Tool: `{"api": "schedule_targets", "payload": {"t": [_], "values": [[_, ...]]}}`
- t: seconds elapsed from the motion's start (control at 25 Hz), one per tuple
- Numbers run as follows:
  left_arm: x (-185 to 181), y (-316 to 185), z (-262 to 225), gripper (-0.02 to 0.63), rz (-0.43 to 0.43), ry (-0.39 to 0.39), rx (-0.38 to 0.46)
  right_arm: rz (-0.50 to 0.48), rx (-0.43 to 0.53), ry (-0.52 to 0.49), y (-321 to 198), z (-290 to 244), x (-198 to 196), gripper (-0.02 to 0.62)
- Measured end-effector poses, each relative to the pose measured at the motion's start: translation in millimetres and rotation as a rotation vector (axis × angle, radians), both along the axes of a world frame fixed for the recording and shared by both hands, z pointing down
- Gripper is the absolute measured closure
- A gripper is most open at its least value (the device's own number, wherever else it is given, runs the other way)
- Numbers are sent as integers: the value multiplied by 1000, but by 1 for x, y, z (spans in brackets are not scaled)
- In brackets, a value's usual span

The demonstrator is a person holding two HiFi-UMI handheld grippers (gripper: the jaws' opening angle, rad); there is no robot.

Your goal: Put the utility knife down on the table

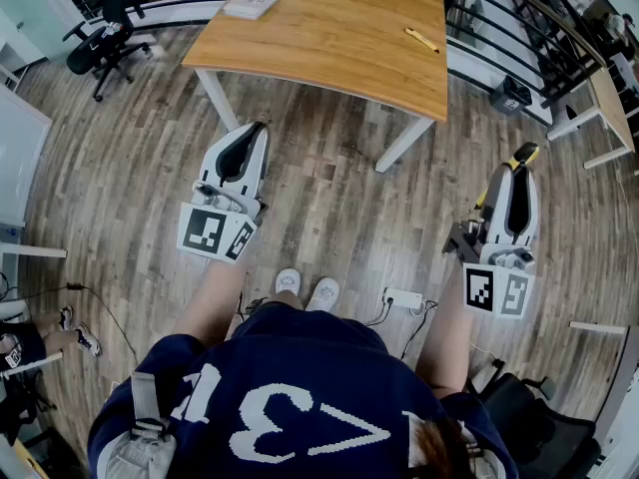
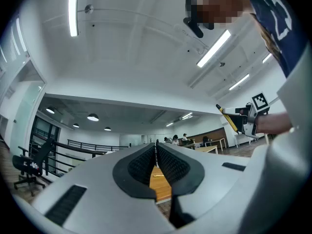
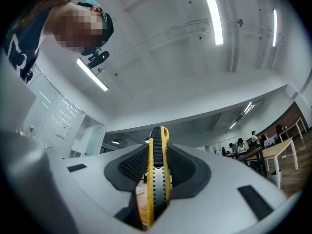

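The right tool [image 3: 157, 152] pinches the yellow-and-black plastic utility knife [image 3: 155, 189], well short of the rectangular wooden worktop [image 1: 339, 38]. It should carry the knife over bare wood, lower until it rests, then spread. The left tool [image 2: 156, 155] is pressed together, empty.

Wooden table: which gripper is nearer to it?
Left. The left gripper sits just short of the table, at its near edge; the right gripper, holding the utility knife, is out past its right corner.
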State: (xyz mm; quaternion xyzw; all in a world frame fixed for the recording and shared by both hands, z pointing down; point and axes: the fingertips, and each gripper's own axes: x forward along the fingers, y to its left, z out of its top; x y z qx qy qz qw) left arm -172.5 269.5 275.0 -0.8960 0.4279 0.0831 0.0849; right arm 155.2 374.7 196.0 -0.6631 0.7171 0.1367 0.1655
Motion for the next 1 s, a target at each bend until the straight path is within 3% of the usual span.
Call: {"api": "schedule_targets", "payload": {"t": [0.68, 1.0], "values": [[4, 29, -10, 580, -33, 27, 8, -63, 30, -12, 21, -2, 2, 463], [6, -3, -16, 580, -55, 54, 32, -60, 33, -8, -12, 2, 7, 465]]}}
